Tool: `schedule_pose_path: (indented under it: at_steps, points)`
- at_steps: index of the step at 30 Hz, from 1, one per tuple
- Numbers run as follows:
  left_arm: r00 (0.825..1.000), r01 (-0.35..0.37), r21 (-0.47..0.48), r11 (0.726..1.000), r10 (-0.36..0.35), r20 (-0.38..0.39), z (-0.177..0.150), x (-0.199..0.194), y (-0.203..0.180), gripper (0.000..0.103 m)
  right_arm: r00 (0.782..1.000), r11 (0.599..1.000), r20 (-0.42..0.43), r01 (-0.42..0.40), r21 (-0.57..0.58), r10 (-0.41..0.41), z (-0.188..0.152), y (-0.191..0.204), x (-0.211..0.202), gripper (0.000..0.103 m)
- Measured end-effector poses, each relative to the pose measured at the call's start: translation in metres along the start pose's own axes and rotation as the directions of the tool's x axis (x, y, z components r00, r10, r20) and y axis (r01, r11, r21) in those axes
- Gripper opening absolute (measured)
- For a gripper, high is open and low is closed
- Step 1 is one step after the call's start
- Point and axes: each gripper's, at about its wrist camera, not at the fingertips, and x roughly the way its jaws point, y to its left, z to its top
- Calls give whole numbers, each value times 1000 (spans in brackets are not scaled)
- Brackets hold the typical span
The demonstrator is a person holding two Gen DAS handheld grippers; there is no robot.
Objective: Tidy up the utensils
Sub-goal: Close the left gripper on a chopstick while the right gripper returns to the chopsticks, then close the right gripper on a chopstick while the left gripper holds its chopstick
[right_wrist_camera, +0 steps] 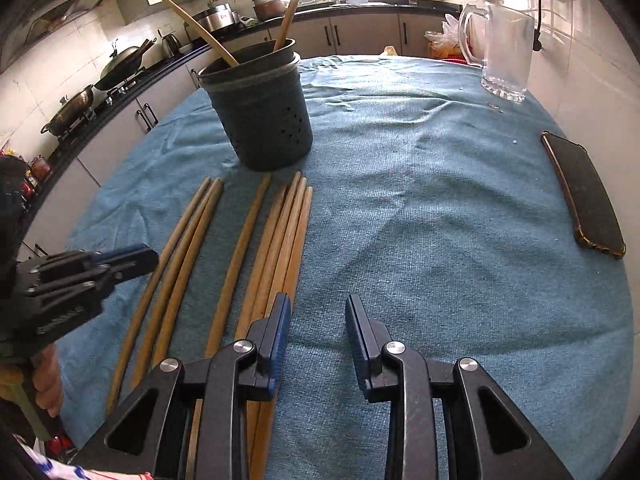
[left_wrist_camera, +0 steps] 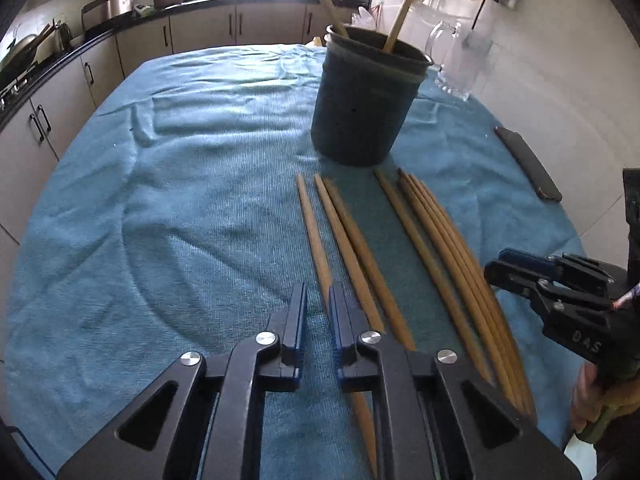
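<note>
Several wooden chopsticks point(left_wrist_camera: 348, 248) point(right_wrist_camera: 240, 256) lie side by side on a blue towel point(left_wrist_camera: 180, 200), in front of a dark perforated utensil holder point(left_wrist_camera: 360, 112) point(right_wrist_camera: 264, 120). Two more chopsticks point(left_wrist_camera: 404, 12) stand in the holder. My left gripper point(left_wrist_camera: 318, 304) point(right_wrist_camera: 140, 258) is down at the near end of the leftmost chopstick. Its jaws keep a narrow gap that shows only towel, and the stick runs under the right finger. My right gripper point(right_wrist_camera: 318, 312) point(left_wrist_camera: 500, 270) is open just right of the rightmost chopsticks point(right_wrist_camera: 288, 240). Its left finger overlaps them and only towel lies between its pads.
A clear glass jug point(left_wrist_camera: 460, 60) point(right_wrist_camera: 506, 52) stands at the far right of the table. A dark phone point(right_wrist_camera: 584, 196) point(left_wrist_camera: 528, 164) lies by the right edge near a tiled wall. Kitchen counters with pots and a wok point(right_wrist_camera: 124, 60) run along the left and back.
</note>
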Motion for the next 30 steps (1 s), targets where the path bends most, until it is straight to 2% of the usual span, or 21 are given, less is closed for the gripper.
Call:
schedule_pose_path:
  at_steps: [8, 12, 16, 17, 20, 26, 30]
  points:
    - [1000, -14, -8, 1000, 14, -17, 12, 9, -3, 10, 1000, 1000, 4, 8, -12, -8, 6, 8, 4, 31]
    - [999, -30, -2, 1000, 30, -41, 16, 18, -9, 10, 999, 998, 4, 55, -27, -54, 10, 13, 7, 30]
    - [996, -73, 19, 997, 74, -40, 18, 21, -16, 8, 993, 993, -13, 114, -35, -115, 13, 17, 14, 16]
    - [997, -69, 5, 998, 69, -43, 18, 21, -15, 8, 993, 992, -15, 121, -34, -121, 14, 17, 14, 12]
    - [997, -57, -28, 998, 55, -54, 16, 19, -5, 7, 993, 994, -28, 111, -3, -111, 13, 8, 10, 9]
    - [995, -37, -77, 996, 30, -93, 0, 1, 21, 7, 992, 994, -64, 109, 24, -107, -3, -17, -8, 8]
    - [991, -11, -75, 997, 1, -131, -9, -9, 26, 7, 991, 995, -89, 99, 28, -97, -15, -34, -20, 9]
